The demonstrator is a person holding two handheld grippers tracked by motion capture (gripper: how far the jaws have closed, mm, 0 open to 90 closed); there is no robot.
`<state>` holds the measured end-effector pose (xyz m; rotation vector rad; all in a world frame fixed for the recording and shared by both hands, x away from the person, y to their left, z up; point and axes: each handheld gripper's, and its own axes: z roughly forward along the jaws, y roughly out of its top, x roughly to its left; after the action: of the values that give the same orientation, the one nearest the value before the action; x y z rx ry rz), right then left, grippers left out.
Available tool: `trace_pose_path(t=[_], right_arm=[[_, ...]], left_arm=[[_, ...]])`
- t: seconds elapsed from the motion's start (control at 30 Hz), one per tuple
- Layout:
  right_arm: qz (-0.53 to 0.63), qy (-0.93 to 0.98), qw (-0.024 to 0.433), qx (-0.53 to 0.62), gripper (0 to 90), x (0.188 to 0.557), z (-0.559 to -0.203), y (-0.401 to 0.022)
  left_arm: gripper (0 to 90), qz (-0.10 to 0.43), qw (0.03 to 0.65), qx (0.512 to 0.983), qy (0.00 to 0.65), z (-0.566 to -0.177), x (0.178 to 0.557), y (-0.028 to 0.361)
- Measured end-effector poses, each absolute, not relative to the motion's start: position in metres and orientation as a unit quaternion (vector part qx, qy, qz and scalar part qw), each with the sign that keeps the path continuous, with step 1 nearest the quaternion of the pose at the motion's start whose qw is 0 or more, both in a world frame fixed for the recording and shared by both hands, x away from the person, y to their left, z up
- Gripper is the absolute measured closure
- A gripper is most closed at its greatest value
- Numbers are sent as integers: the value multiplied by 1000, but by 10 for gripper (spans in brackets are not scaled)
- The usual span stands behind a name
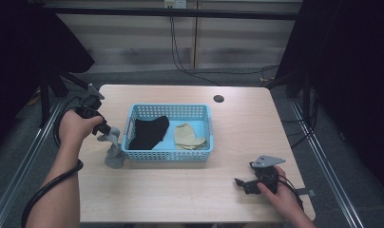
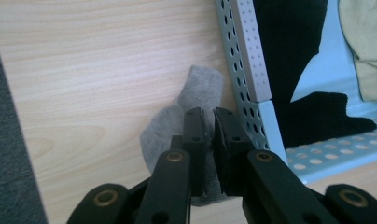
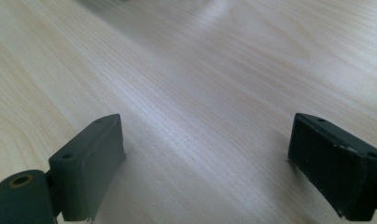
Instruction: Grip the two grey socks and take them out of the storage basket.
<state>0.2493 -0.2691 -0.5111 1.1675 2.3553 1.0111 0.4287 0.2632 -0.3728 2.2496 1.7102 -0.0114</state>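
Observation:
A grey sock (image 1: 113, 151) hangs just left of the blue basket (image 1: 168, 155), its lower end resting on the table. My left gripper (image 1: 108, 132) is shut on its upper part. In the left gripper view the jaws (image 2: 209, 119) pinch the grey sock (image 2: 200, 88) beside the basket wall (image 2: 245, 56). Inside the basket lie a black sock (image 1: 149, 132) and a beige sock (image 1: 187, 137). My right gripper (image 1: 242, 184) rests on the table at the front right, open, with only bare wood between its jaws (image 3: 205, 135).
The wooden table (image 1: 237, 128) has a dark round hole (image 1: 218, 99) near its far edge. Cables trail from both grippers. Black curtains stand at both sides, and a grey floor surrounds the table.

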Motion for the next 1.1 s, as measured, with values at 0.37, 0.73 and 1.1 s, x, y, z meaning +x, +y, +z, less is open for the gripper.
trace_pose_path(t=[0.37,0.73,1.1], right_arm=[[355,825,162,408,98,249,-511,-269],[354,826,164,407,98,249,-511,-269],[351,823,164,416,97,247,-511,-268]], left_arm=[[454,21,174,781,599,-395,407,274],[240,54,187,817,543,-392,362,259],[251,59,204,838,502,-423,314,231]])
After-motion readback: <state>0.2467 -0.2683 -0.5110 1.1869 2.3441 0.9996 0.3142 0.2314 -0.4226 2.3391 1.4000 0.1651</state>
